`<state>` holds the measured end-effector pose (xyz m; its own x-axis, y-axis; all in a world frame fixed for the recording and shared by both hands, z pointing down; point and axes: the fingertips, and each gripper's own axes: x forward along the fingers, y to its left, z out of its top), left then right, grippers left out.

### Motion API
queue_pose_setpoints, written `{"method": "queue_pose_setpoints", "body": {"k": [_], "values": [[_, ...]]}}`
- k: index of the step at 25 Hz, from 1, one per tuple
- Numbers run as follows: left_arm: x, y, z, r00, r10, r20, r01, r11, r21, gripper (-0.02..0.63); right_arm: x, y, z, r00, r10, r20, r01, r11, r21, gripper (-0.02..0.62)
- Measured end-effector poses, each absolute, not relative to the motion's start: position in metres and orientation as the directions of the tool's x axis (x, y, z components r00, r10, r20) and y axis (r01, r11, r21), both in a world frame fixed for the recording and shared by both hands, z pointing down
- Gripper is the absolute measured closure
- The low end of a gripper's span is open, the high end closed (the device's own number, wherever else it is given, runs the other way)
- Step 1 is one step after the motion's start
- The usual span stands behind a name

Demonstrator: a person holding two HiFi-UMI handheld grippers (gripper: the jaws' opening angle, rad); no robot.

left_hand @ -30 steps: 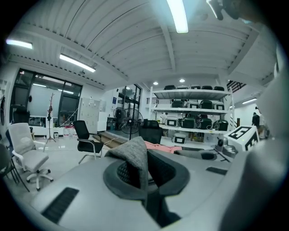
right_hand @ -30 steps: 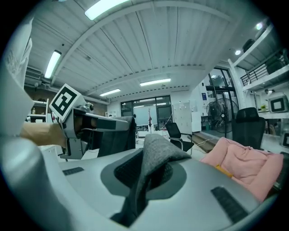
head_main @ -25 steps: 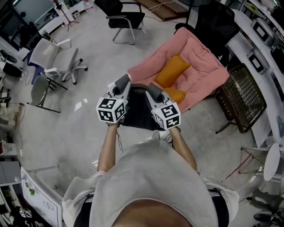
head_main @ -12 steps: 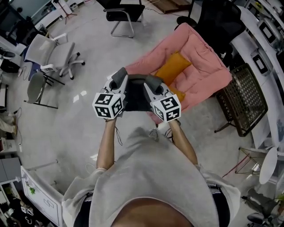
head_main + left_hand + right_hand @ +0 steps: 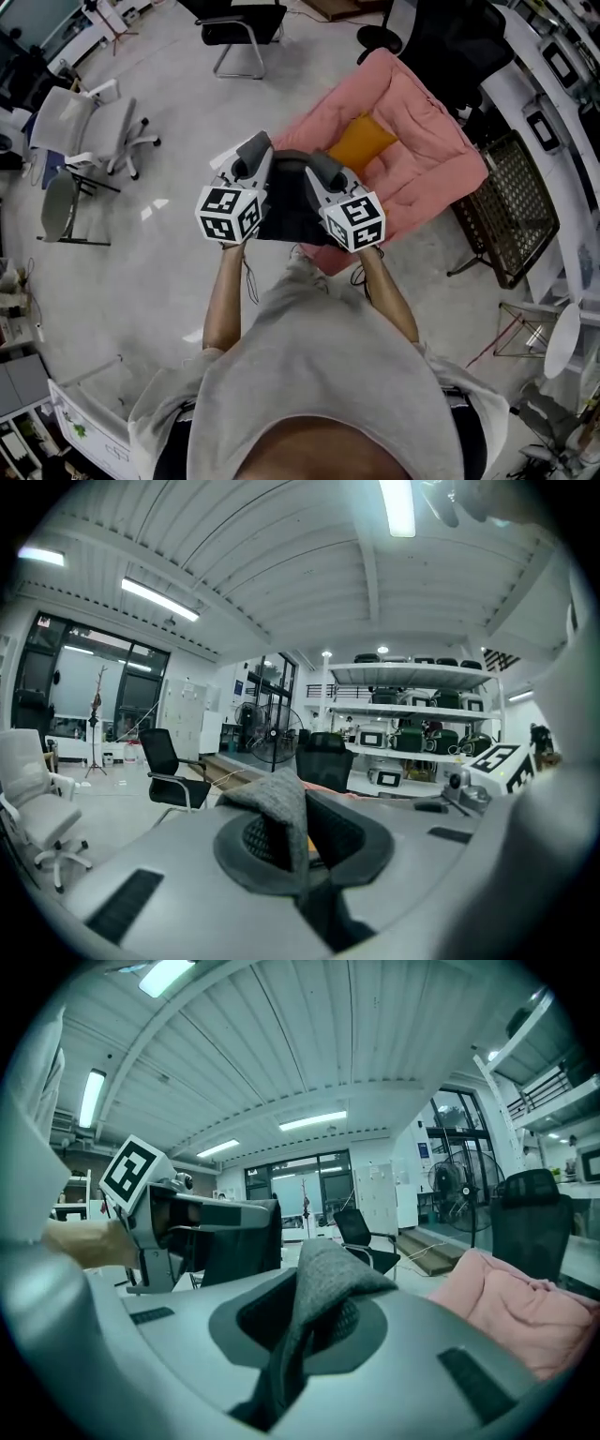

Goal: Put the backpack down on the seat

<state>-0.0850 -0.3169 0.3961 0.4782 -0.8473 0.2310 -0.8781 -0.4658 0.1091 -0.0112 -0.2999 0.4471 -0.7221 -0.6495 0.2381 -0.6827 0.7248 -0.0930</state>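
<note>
A dark grey backpack (image 5: 284, 204) hangs between my two grippers, just in front of the near edge of the pink padded seat (image 5: 422, 141). An orange cushion (image 5: 360, 142) lies on that seat. My left gripper (image 5: 253, 156) is shut on a fold of the backpack's grey fabric (image 5: 284, 810). My right gripper (image 5: 317, 167) is shut on another fold of the fabric (image 5: 322, 1290). The two grippers are held side by side, nearly level, with the bag's top stretched between them. In the right gripper view the pink seat (image 5: 525, 1321) shows at the right.
A black wire basket (image 5: 511, 202) stands right of the seat, beside a white desk (image 5: 553, 103). A black office chair (image 5: 450, 37) is behind the seat. A black visitor chair (image 5: 239, 23) and a white swivel chair (image 5: 80, 122) stand on the grey floor at the left.
Both grippers have carried the backpack forward toward the pink seat; the bag now overlaps the seat's near edge. Both grips are unchanged.
</note>
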Motion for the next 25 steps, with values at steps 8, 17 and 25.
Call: {"method": "queue_pose_setpoints", "body": {"k": [8,17,25], "values": [[-0.085,-0.378,0.409,0.538,-0.808,0.239,-0.843,-0.515,0.156,0.574,-0.013,-0.357,0.459,-0.676,-0.684,0.275,-0.728,0.677,-0.106,0.569],[-0.074,-0.412,0.445,0.590,-0.754,0.289,-0.808,-0.551,0.210,0.574,-0.001,-0.388,0.499,-0.632,-0.693,0.347,-0.767,0.623,-0.151,0.569],[-0.064,-0.434,0.484,0.606,-0.715,0.349,-0.795,-0.554,0.248,0.574,0.008,-0.408,0.539,-0.621,-0.668,0.409,-0.775,0.602,-0.194,0.569]]}}
